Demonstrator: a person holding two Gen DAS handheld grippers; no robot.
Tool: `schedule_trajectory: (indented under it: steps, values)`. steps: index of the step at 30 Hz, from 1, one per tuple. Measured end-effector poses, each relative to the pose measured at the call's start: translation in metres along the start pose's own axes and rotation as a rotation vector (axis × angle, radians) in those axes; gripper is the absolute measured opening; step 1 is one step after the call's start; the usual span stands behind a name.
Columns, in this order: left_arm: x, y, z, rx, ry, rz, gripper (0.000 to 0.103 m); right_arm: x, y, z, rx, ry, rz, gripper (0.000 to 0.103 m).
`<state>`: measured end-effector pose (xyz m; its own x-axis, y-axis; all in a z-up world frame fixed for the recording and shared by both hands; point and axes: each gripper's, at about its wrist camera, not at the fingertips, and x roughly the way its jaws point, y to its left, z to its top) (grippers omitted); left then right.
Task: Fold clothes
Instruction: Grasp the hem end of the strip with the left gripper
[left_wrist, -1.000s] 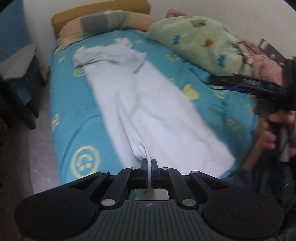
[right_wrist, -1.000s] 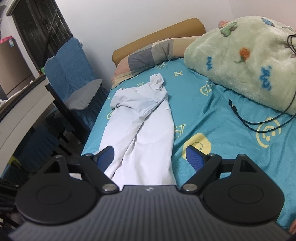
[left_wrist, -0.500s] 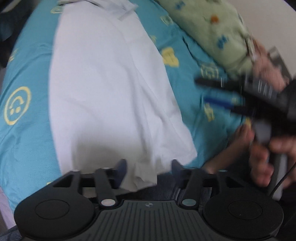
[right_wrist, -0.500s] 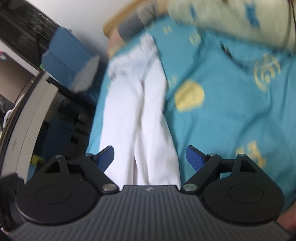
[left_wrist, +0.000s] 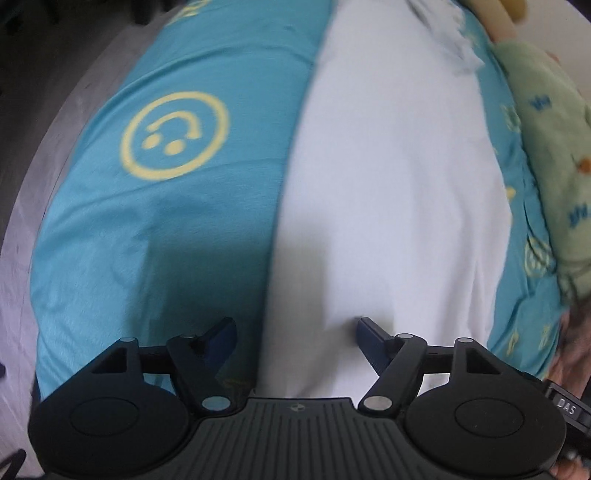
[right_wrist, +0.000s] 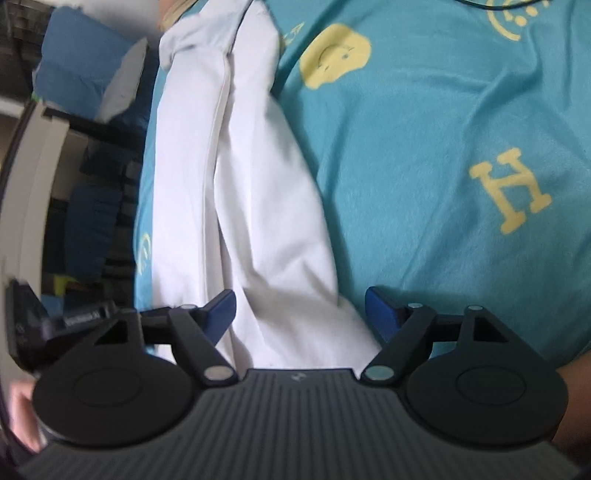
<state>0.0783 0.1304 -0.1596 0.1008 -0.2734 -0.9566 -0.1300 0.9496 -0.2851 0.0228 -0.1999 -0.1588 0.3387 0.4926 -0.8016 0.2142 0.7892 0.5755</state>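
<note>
I am holding both the left hand-held gripper (left_wrist: 295, 334) and right hand-held gripper (right_wrist: 300, 308) spread wide, empty, over the long white cotton garment (left_wrist: 388, 192) lying ahead on the turquoise smiley-print bed sheet (left_wrist: 177, 229).

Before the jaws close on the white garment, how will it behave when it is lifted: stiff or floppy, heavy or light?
Probably floppy: the white garment lies flat on the bed sheet with soft folds and a long crease. It looks thin, so likely light. It would probably sag and drape from a single pinch, so both the left gripper and the right gripper, now open, may be needed.
</note>
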Motion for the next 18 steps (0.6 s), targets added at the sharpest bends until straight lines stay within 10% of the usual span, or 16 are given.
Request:
schedule_trajectory:
  steps: [3,5,7,11,18]
  values:
    - [0.001,-0.015,-0.01,0.076,0.033,0.054,0.059,0.006,0.009,-0.011,-0.04,0.044,0.011,0.079]
    - [-0.001,-0.026,-0.02,0.136,0.048,0.08,0.026,0.007,0.011,-0.02,-0.036,0.066,0.024,0.079]
    - [-0.006,-0.034,-0.032,0.183,0.034,0.089,0.013,0.004,0.015,-0.028,-0.062,0.051,-0.022,0.06]
    - [-0.035,-0.035,-0.045,0.164,-0.058,0.025,0.007,-0.003,0.03,-0.045,-0.153,0.048,-0.066,0.012]
    - [-0.132,-0.03,-0.059,-0.006,-0.305,-0.289,0.006,-0.08,0.046,-0.06,-0.177,-0.145,0.005,0.009]
